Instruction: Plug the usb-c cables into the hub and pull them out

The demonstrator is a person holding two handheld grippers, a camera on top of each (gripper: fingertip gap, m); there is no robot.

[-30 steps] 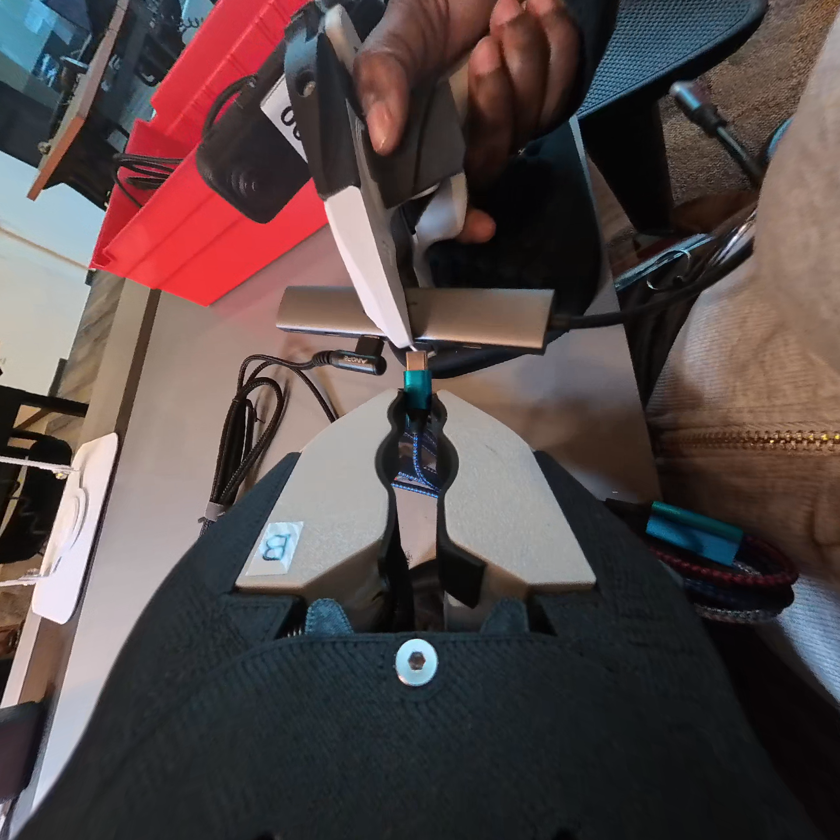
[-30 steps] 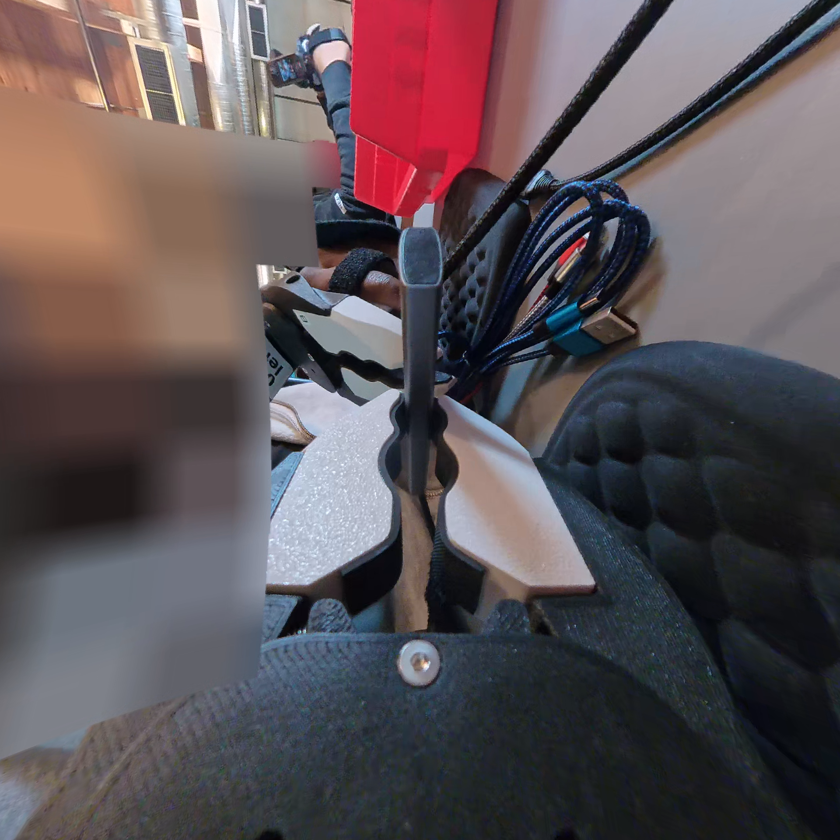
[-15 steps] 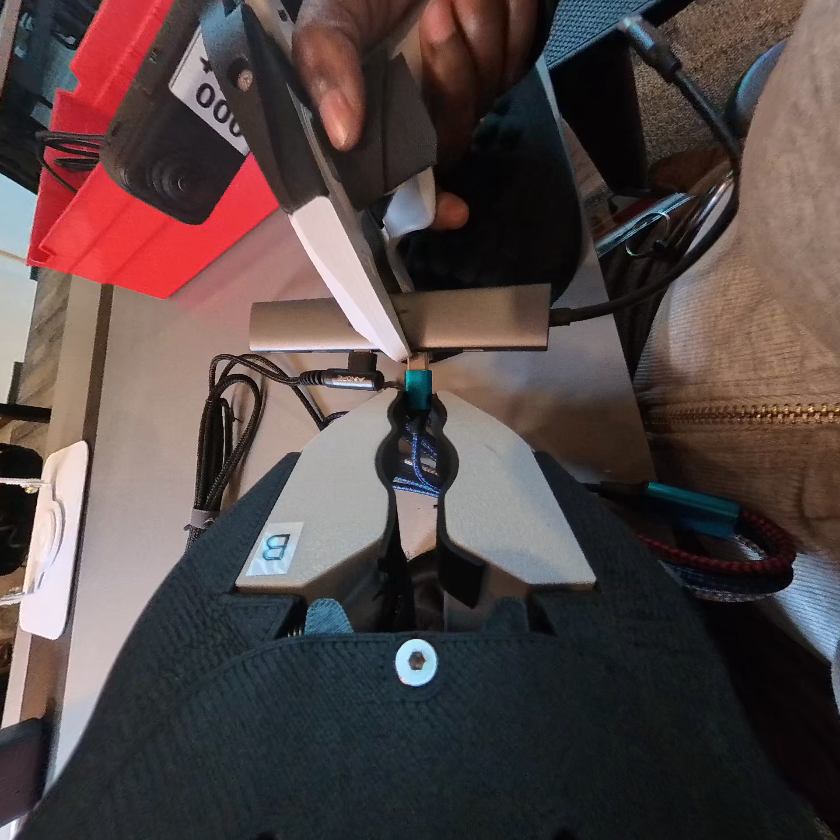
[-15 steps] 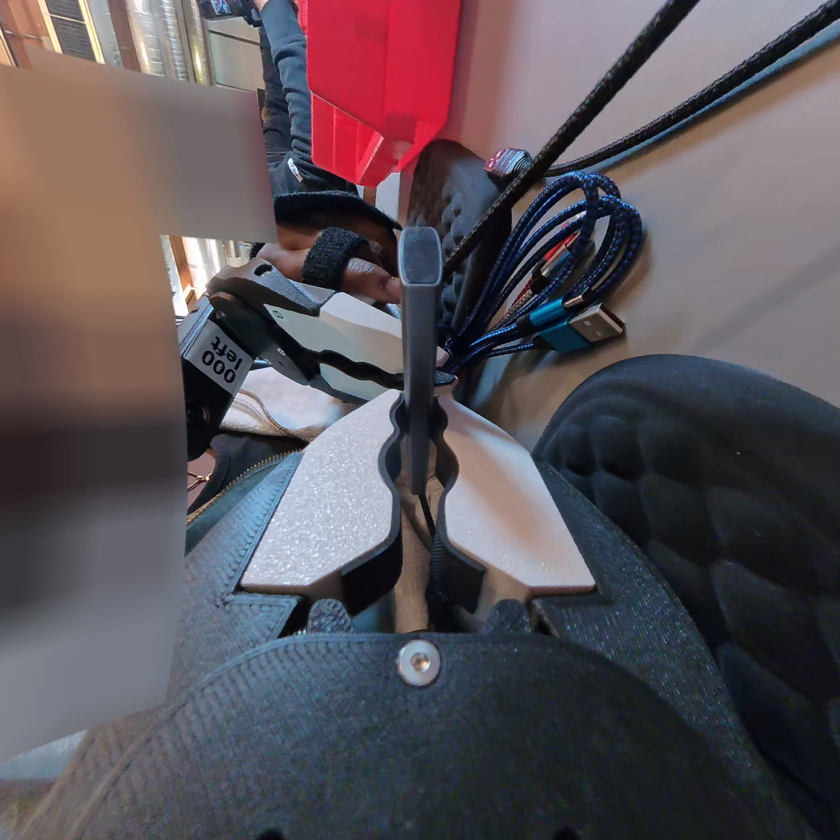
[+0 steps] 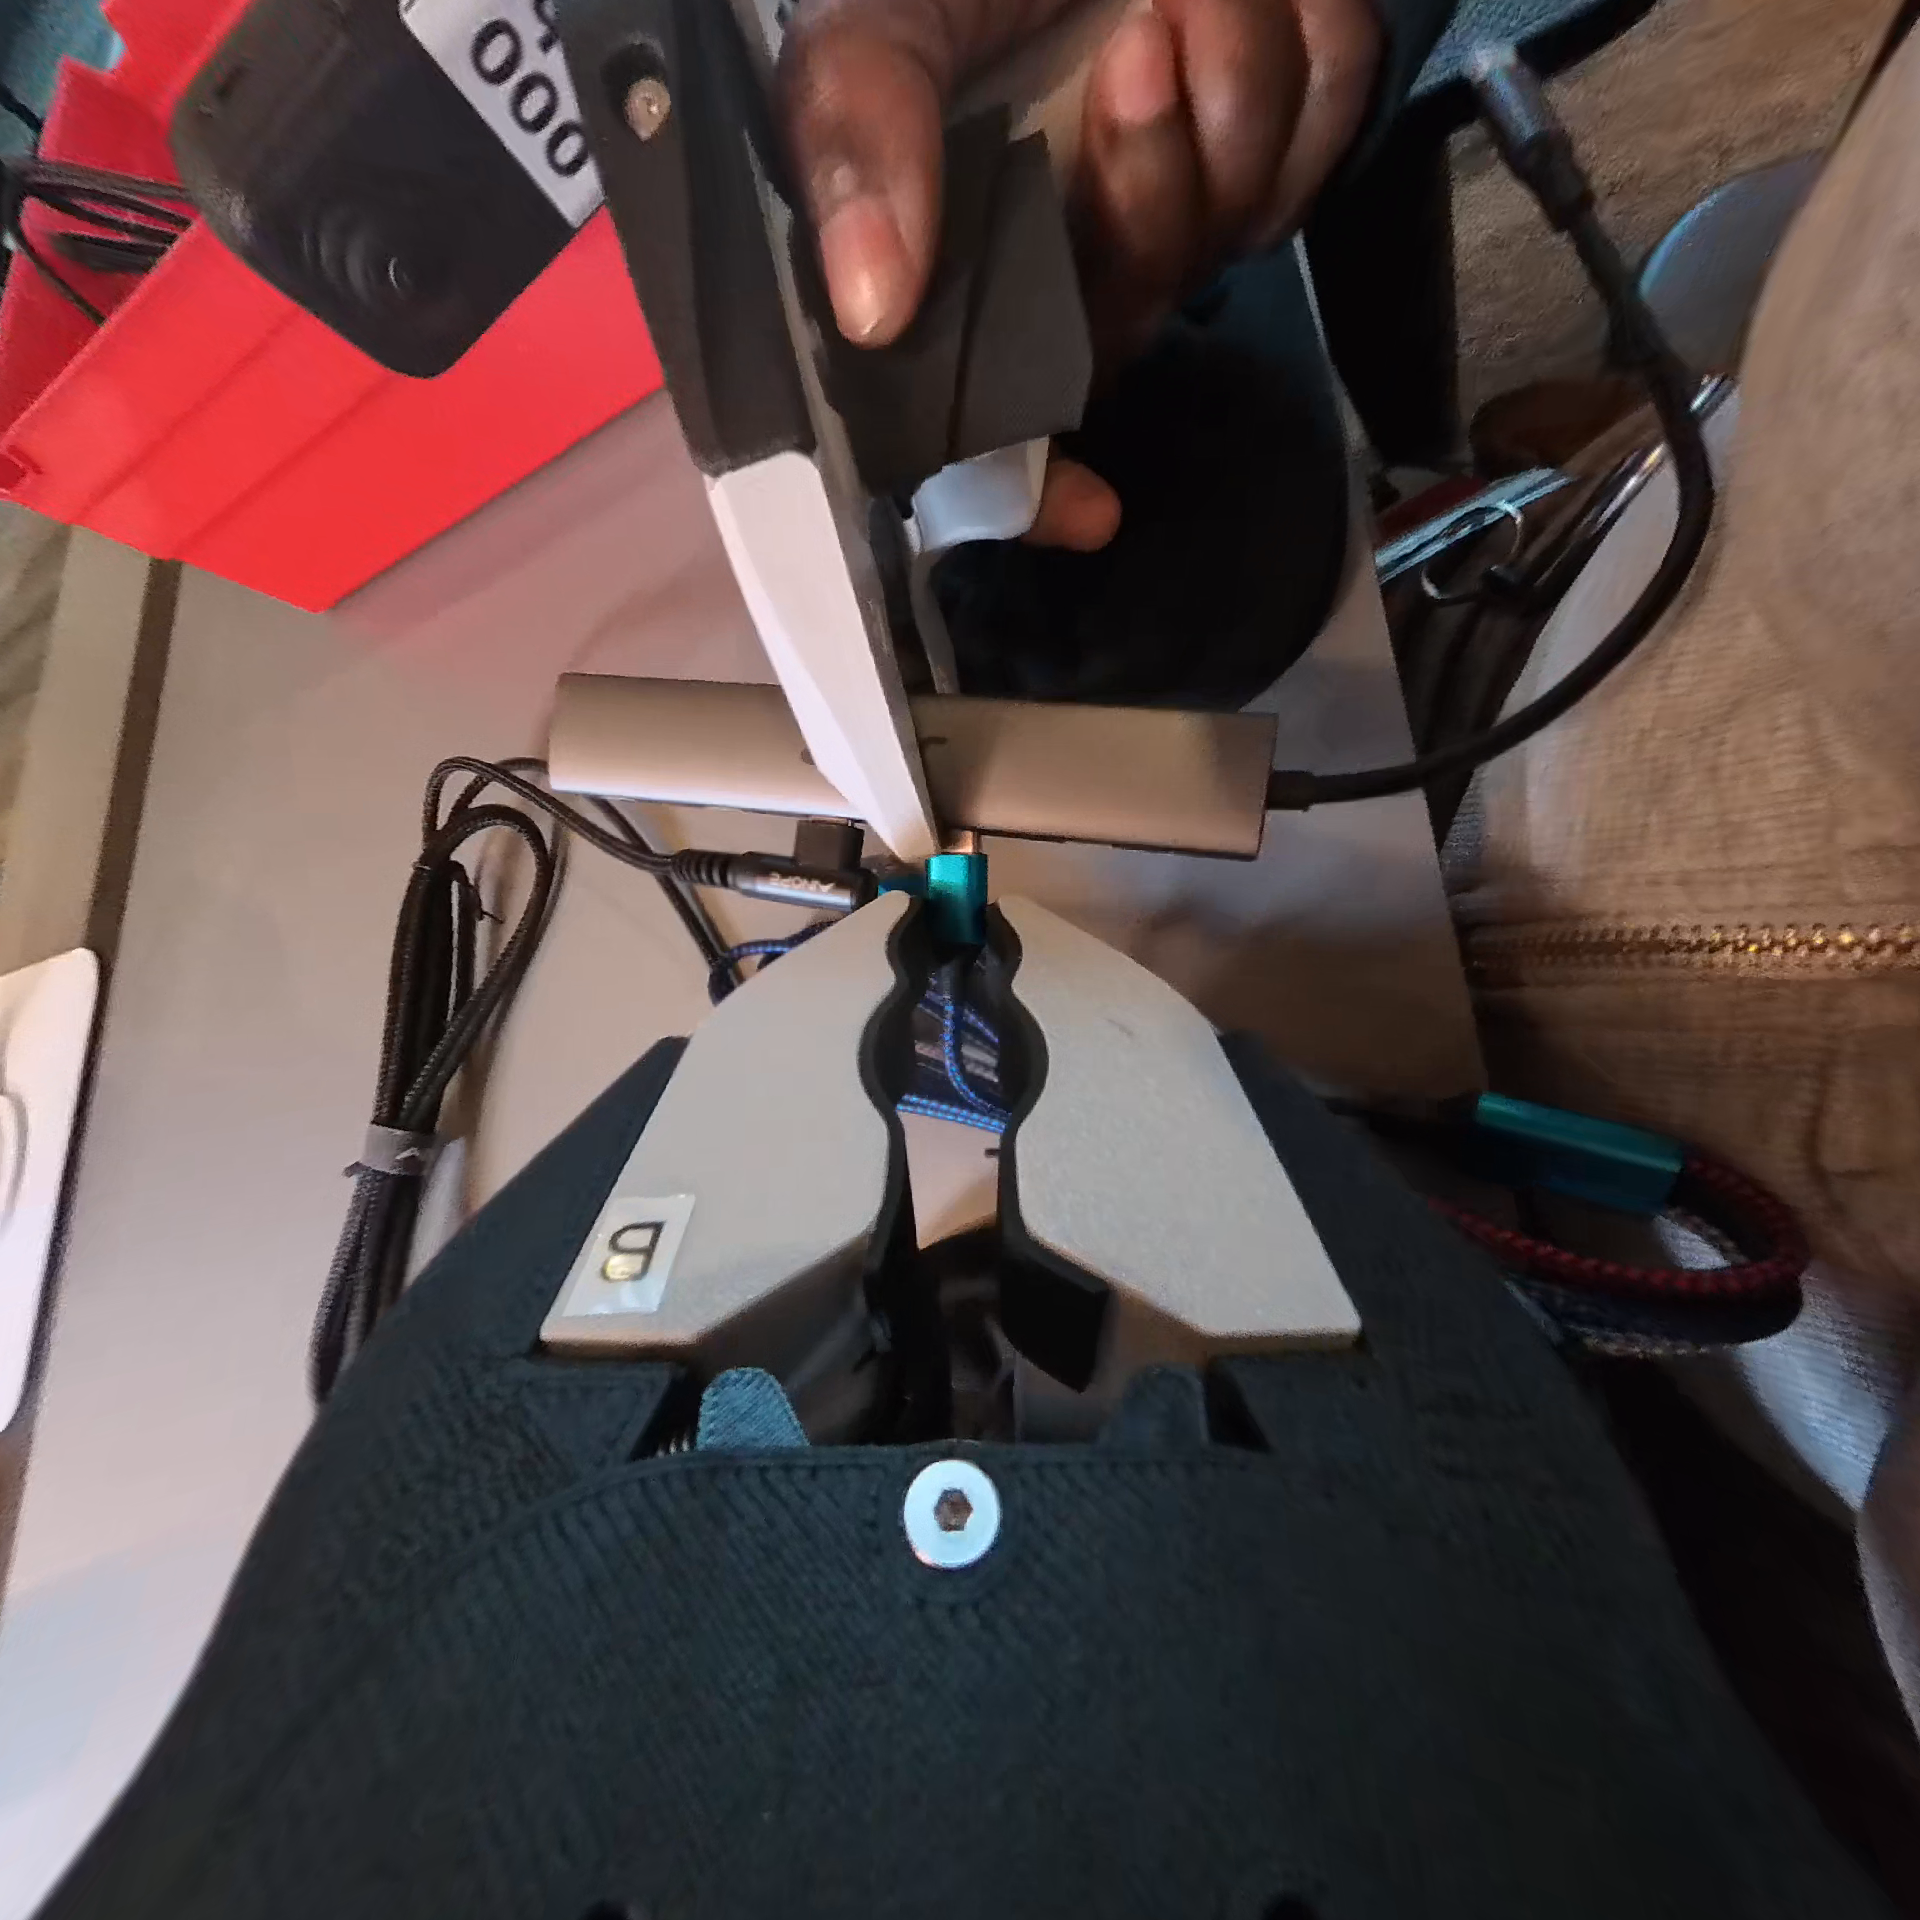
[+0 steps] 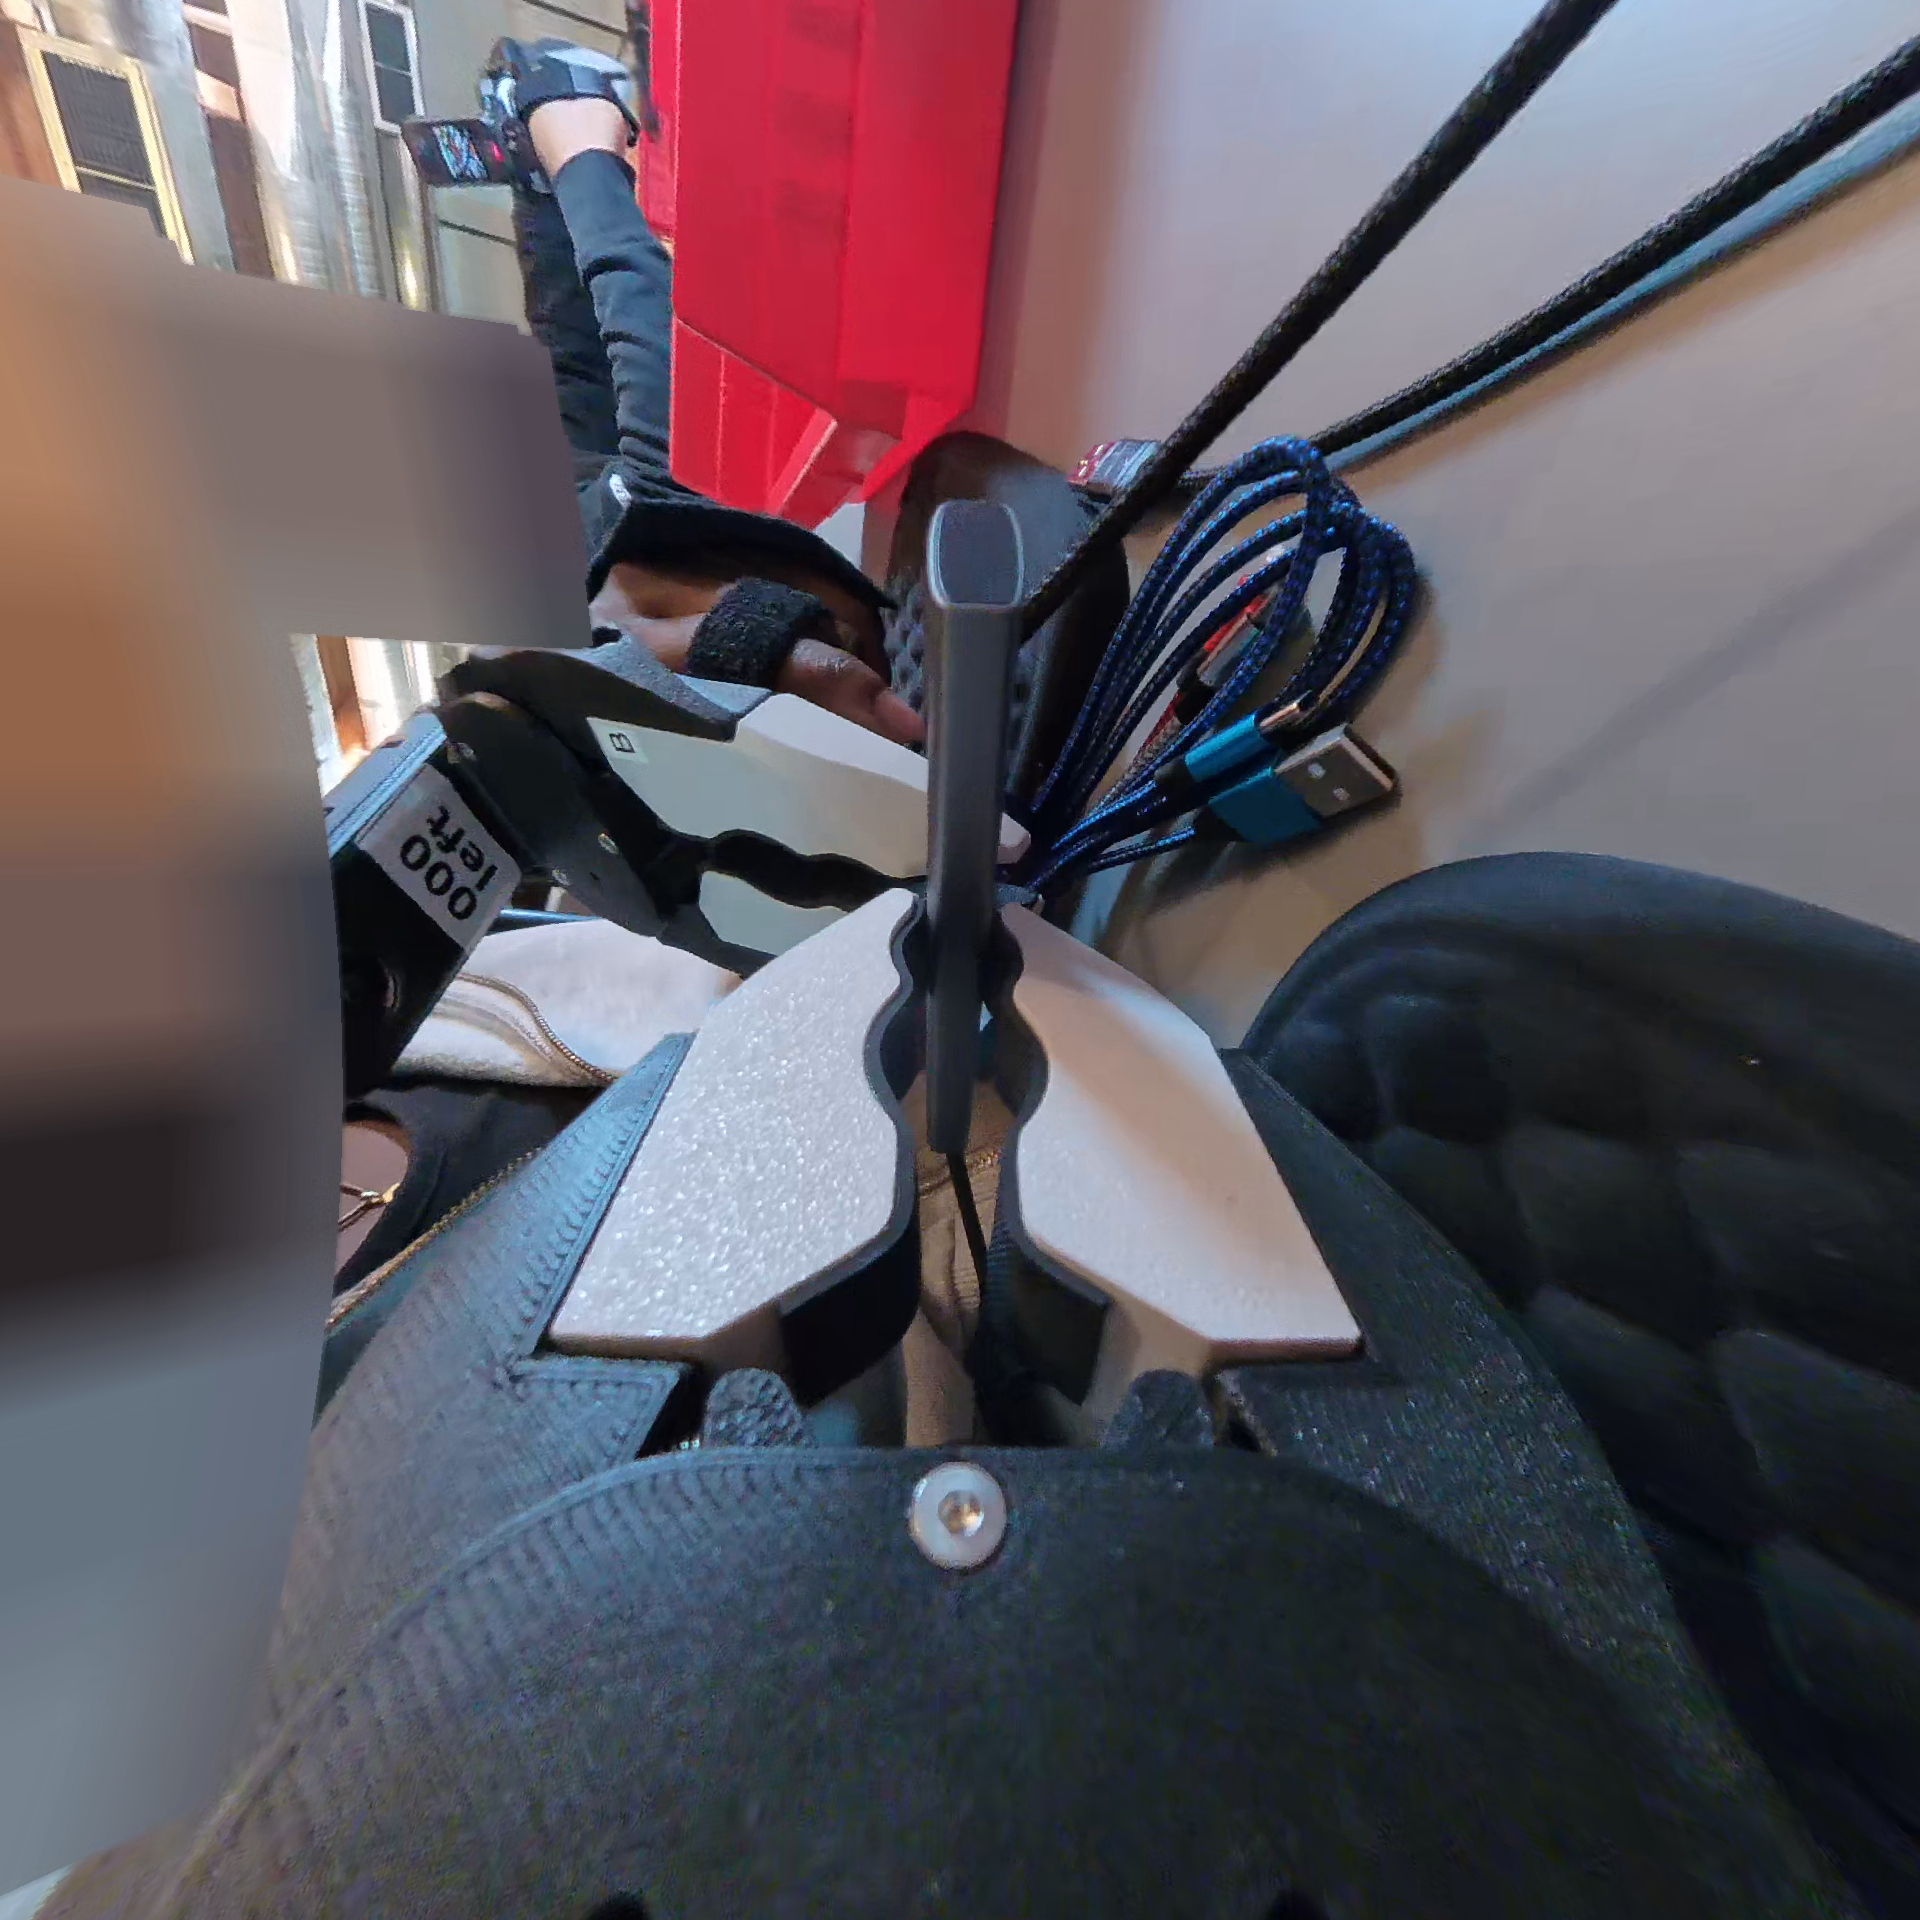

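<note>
The grey hub (image 5: 1101, 764) lies crosswise above the table, its own black lead running off right. My right gripper (image 5: 920, 805) comes in from above, shut across the hub's middle. In the right wrist view the hub (image 6: 966, 748) stands edge-on between that gripper's (image 6: 961, 920) closed fingers. My left gripper (image 5: 951, 920) is shut on the teal USB-C plug (image 5: 954, 883) of a blue braided cable (image 5: 951, 1049). The plug's metal tip touches the hub's near edge; its depth is hidden. A black angled plug (image 5: 826, 836) sits in the hub just to the left.
Red bins (image 5: 260, 416) stand at the back left. A coiled black cable (image 5: 416, 997) lies on the grey table (image 5: 260, 831). A red braided cable with a teal plug (image 5: 1579, 1148) lies right, by a beige sleeve. Blue cable loops with USB-A plugs (image 6: 1288, 790) hang beside the hub. The tips of both grippers are at nearly the same place.
My left gripper has carried the teal plug forward, closing the gap to the hub's edge. The right gripper has kept hold of the hub and now looms closer in the left wrist view.
</note>
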